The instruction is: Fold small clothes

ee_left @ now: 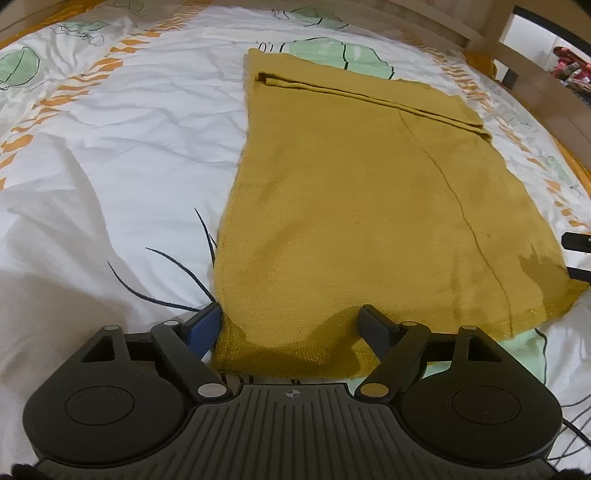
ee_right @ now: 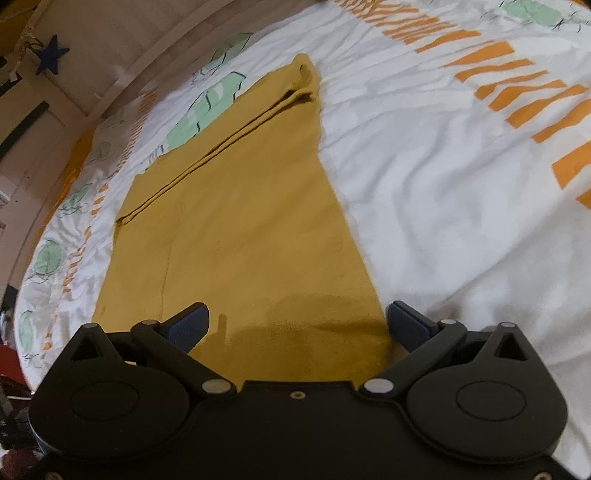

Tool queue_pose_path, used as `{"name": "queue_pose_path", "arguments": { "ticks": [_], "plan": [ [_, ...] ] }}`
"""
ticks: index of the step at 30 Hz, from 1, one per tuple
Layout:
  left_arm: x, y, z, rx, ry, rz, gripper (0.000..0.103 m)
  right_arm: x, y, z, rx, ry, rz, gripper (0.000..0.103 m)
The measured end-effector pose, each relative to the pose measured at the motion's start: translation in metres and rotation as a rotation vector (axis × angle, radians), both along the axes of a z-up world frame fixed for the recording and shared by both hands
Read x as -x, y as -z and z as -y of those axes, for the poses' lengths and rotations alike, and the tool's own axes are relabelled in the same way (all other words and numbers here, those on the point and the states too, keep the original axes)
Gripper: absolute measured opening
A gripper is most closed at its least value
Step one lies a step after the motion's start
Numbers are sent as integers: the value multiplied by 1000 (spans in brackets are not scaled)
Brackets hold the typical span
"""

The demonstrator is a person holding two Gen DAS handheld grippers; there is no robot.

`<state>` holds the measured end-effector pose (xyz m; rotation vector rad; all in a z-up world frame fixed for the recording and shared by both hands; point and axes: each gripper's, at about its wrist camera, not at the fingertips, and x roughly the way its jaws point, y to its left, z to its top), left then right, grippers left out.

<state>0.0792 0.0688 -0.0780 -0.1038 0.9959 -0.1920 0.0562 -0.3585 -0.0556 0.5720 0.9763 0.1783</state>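
- The mustard garment (ee_left: pixel 369 192) is lying spread flat on the white bedspread (ee_left: pixel 129 155), running lengthwise away from both cameras, with a folded band of cloth lying across its far end.
- The left gripper (ee_left: pixel 291 317) is sitting right at the garment's near hem with its jaws spread wide; the blue-padded finger (ee_left: pixel 205 326) is touching the left corner of the cloth while the black finger (ee_left: pixel 373 325) is resting on the fabric further right.
- The hem is bunching up a little between those two fingers, but nothing is being pinched there.
- In the right wrist view, the right gripper (ee_right: pixel 297 321) is also standing wide apart, straddling the near end of the garment (ee_right: pixel 236 221).
- Its left pad (ee_right: pixel 190 325) is sitting over the cloth, and its right pad (ee_right: pixel 406 323) is sitting just off the cloth's right edge, above the bedspread (ee_right: pixel 461 184).
- At the right edge of the left wrist view, two dark fingertips (ee_left: pixel 576 242) are poking in just beside the garment's right corner.
- A wooden bed frame (ee_left: pixel 480 33) is bordering the bedspread at the far side, and a blue star (ee_right: pixel 51 55) is hanging on the wall beyond the bed.
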Motion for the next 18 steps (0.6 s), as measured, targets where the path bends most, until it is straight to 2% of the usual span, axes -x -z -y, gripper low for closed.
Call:
{"name": "queue_pose_path", "arguments": {
  "ticks": [7,13,15,18],
  "plan": [
    [1,-2,-5,47,9,-1,78,9,-5,12,-111,-55,19,101],
    [2,-3,-6,81,22,-9,77,17,-11,18,-86,-77,18,82],
    [2,-3,-6,86,24,-8,77,20,-14,20,-77,-71,27,78],
    [2,-3,-7,83,24,-8,77,22,-19,23,-69,-53,55,78]
  ]
}}
